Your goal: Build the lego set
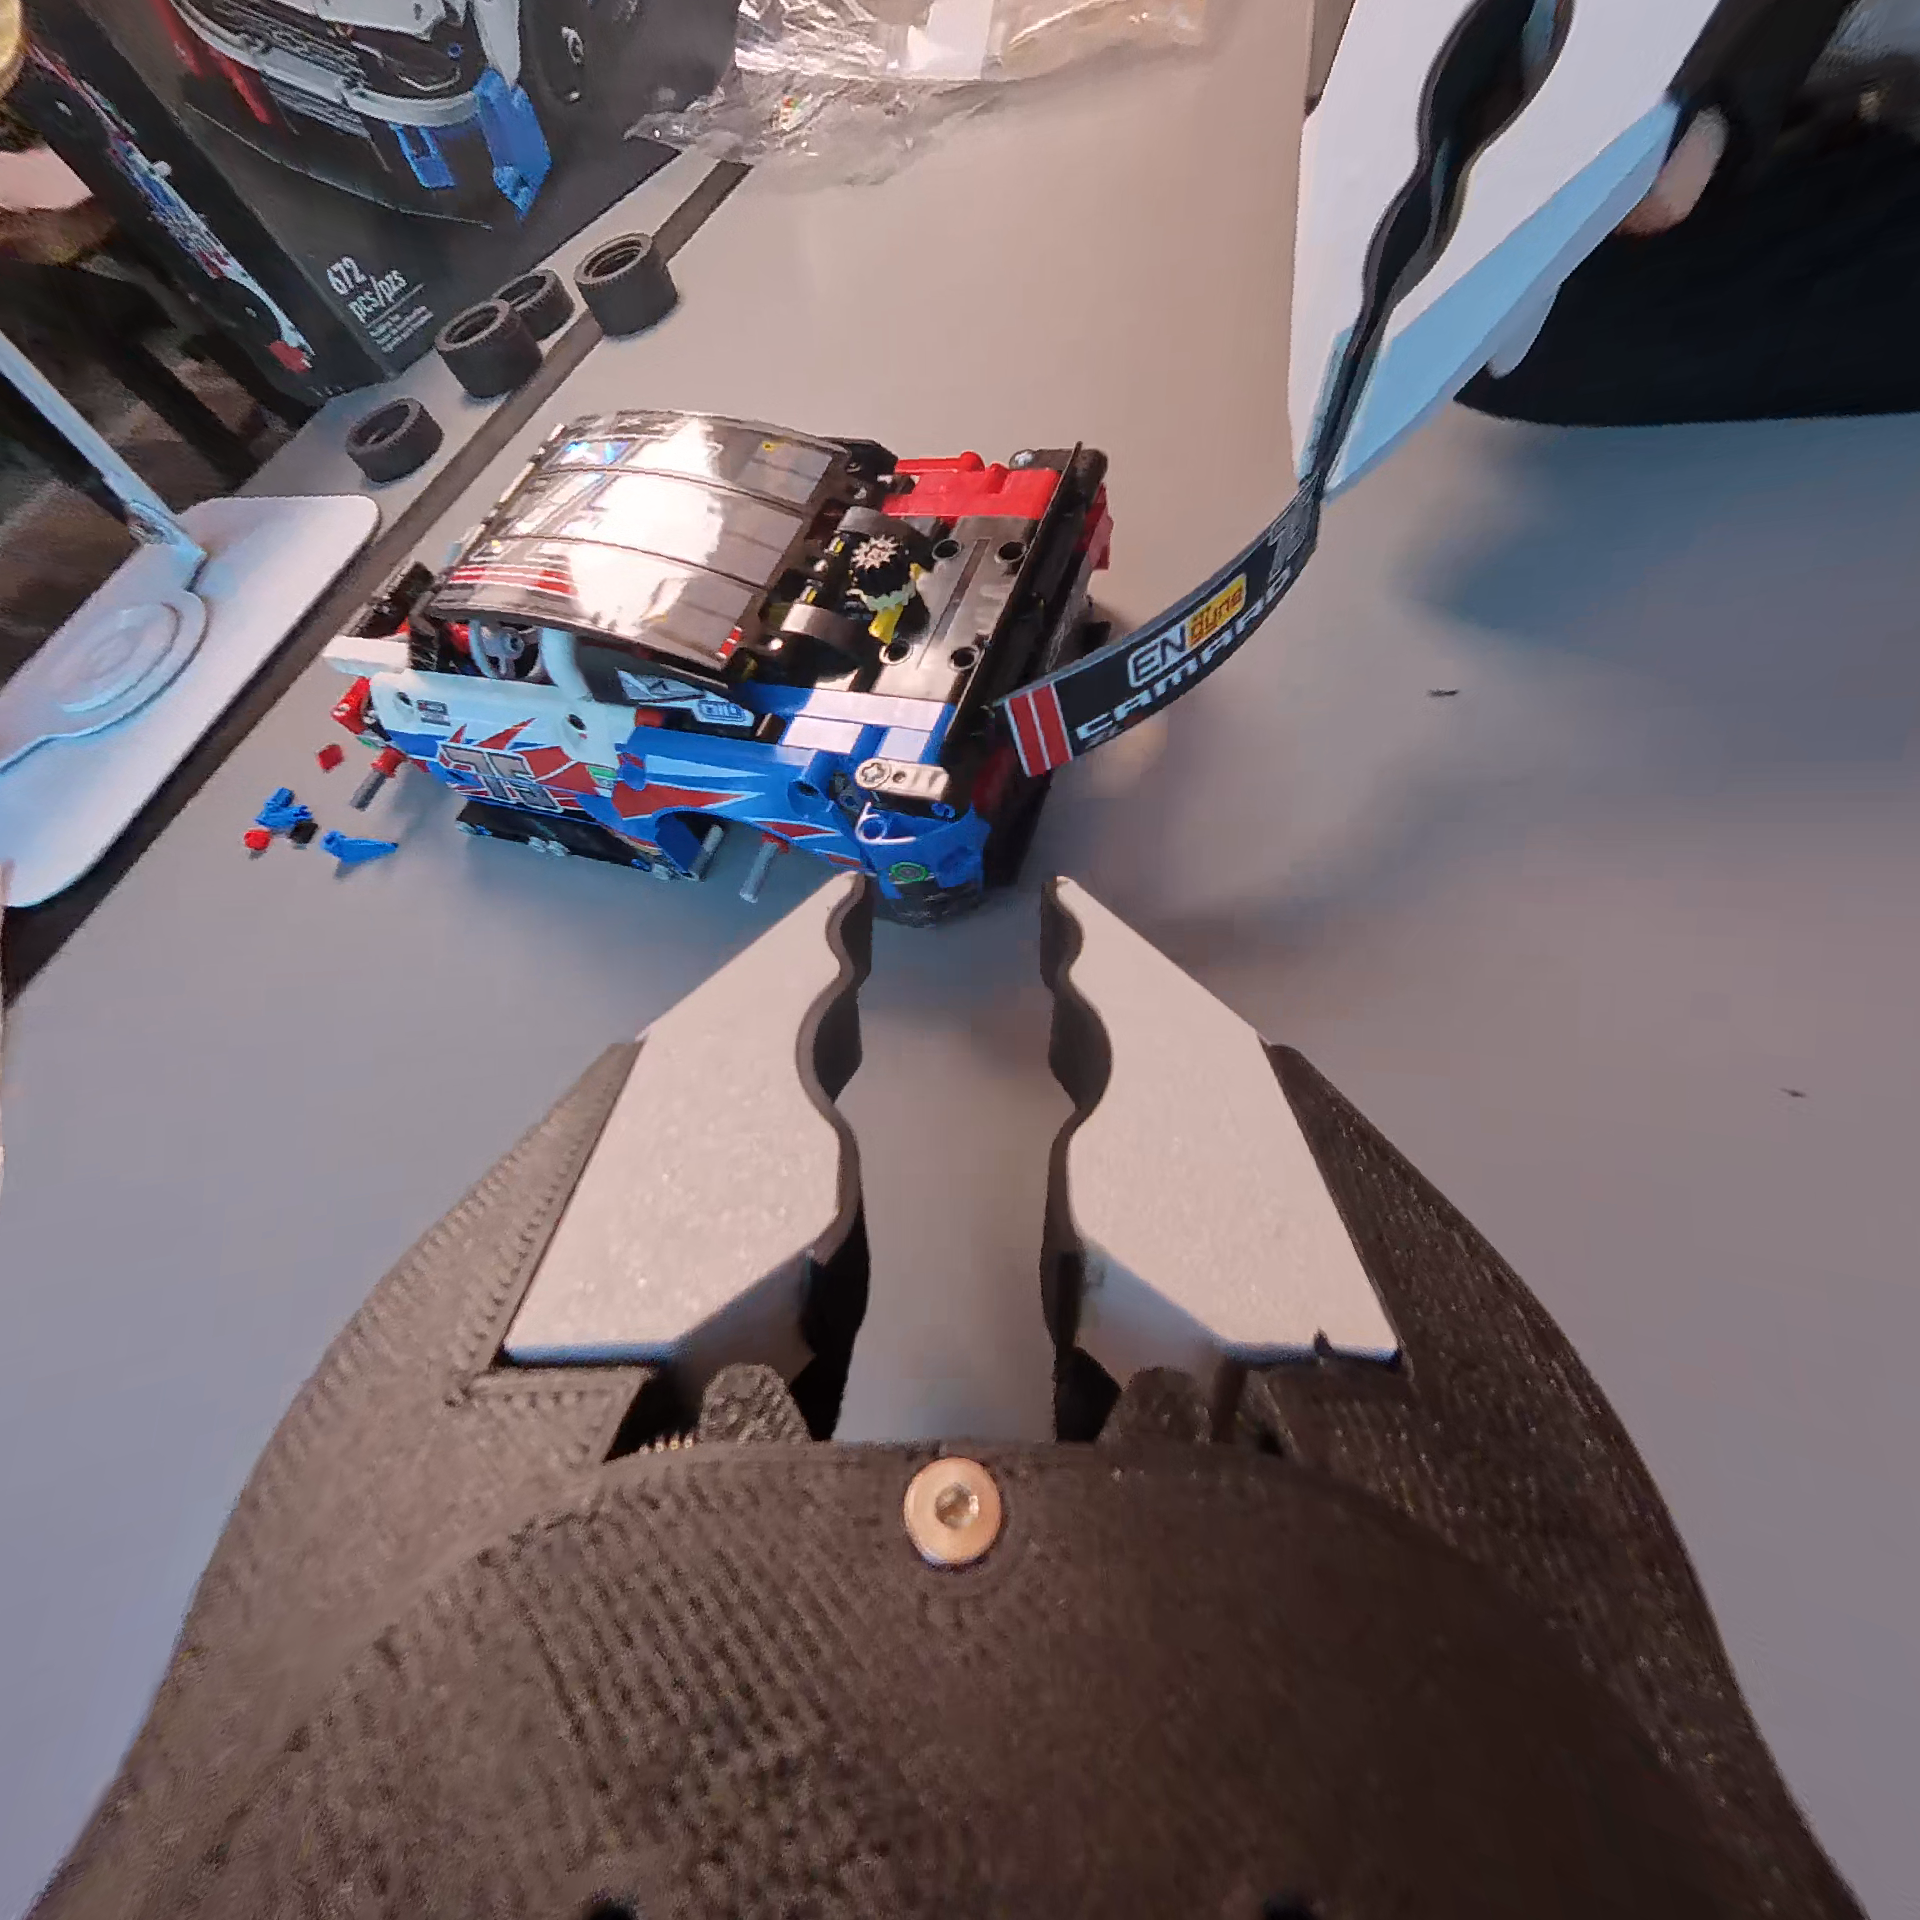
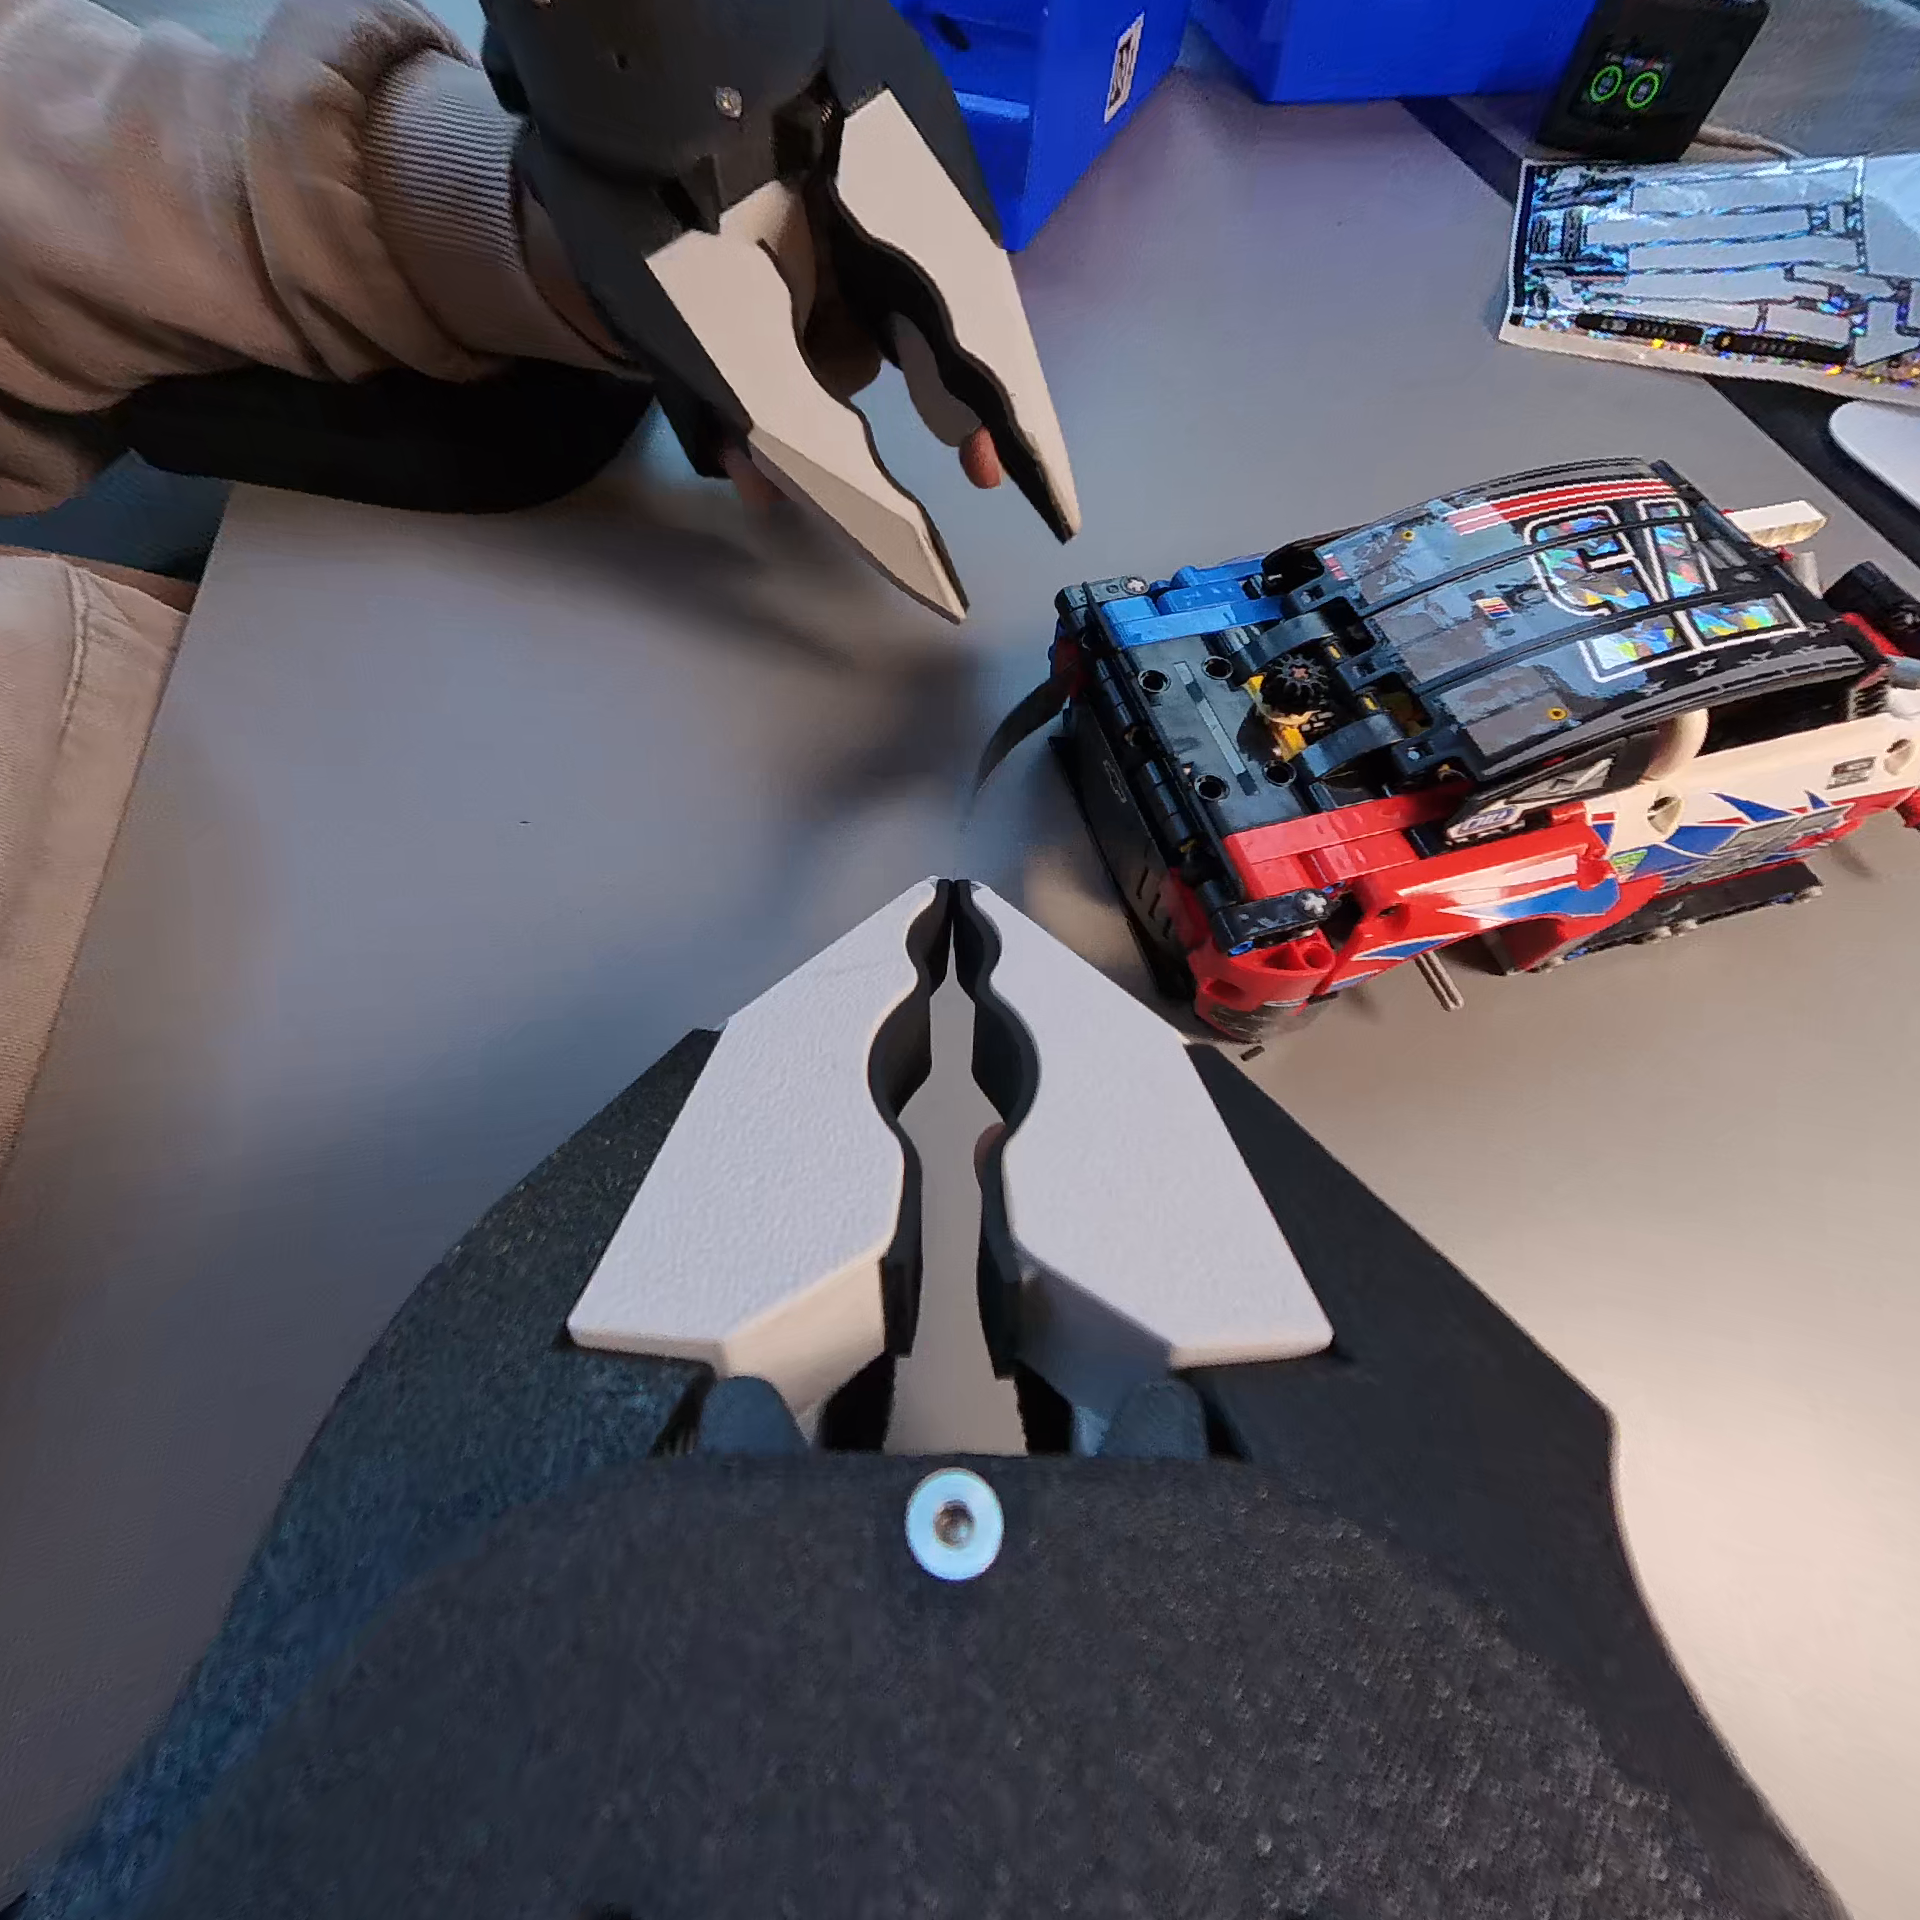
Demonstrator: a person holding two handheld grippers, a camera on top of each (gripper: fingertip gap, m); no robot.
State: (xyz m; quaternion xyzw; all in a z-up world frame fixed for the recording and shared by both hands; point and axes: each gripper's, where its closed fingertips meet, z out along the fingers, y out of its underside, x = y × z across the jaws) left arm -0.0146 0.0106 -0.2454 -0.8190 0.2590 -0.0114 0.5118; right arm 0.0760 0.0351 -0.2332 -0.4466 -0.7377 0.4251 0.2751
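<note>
A blue, red, white and black lego car (image 1: 727,665) without wheels sits on the grey table (image 1: 1558,935); it also shows in the right wrist view (image 2: 1455,748). My left gripper (image 1: 956,883) is open and empty, its tips just short of the car's rear corner; it also shows in the right wrist view (image 2: 1013,571). My right gripper (image 2: 953,888) is shut on one end of a long black sticker strip with red stripes (image 1: 1164,665). The strip's other end hangs at the car's rear. In the right wrist view the strip shows edge-on as a thin curved line (image 2: 1013,743).
Several black tyres (image 1: 488,343) and the set's box (image 1: 312,156) stand at the back left, by a white stand base (image 1: 156,644). Small loose pieces (image 1: 312,821) lie left of the car. A sticker sheet (image 2: 1704,270) and blue boxes (image 2: 1049,114) lie beyond the car. About 10 cm separates my left fingertips from my right.
</note>
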